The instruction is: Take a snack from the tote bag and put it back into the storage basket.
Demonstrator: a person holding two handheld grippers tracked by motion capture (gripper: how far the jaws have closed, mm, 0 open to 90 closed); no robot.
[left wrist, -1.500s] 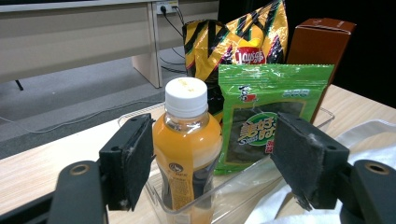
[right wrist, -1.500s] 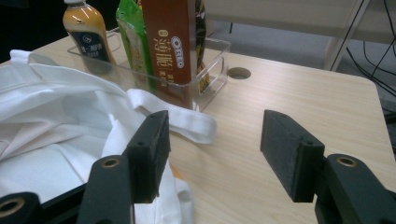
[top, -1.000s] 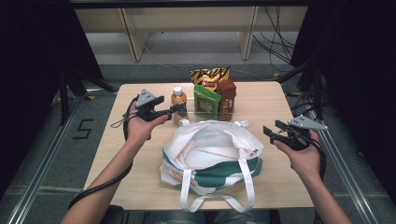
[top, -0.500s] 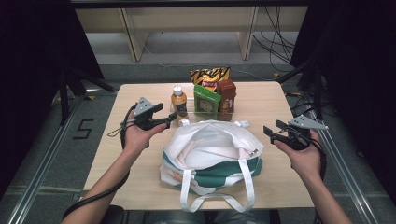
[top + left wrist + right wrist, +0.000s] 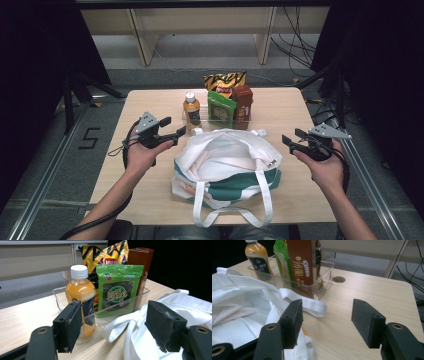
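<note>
- wooden table (image 5: pixel 150 100) sits in a dark room, with grey floor and shelf legs behind it.
- i hold two grippers over it from far away. my left gripper (image 5: pixel 172 134) is just left of the white bag (image 5: pixel 225 157). my right gripper (image 5: pixel 290 142) is just right of the bag.
- the left one's jaws are apart and hold nothing. i see the gap well in the left gripper view (image 5: pixel 112 327).
- the right one's jaws are apart too and hold nothing. the right gripper view (image 5: pixel 327 317) shows bare table between them.
- the white bag lies in the middle of the table, near me. its mouth is open and faces up. its two straps hang off the near edge.
- behind the bag is a clear tray (image 5: pixel 140 298). it touches the bag or is very close to it.
- in the tray stand an orange drink bottle (image 5: pixel 191 107), a green snack pack (image 5: pixel 220 107), a brown box (image 5: pixel 243 102) and a yellow chip bag (image 5: pixel 225 80).
- i think the job is to put these snacks in the bag.
- i think it is at the very start. all four things are in the tray, and i can't see any of them in the bag.
- what is left: pick up each thing and drop it in the bag. the bottle is nearest my left gripper, so i would go for it first.
</note>
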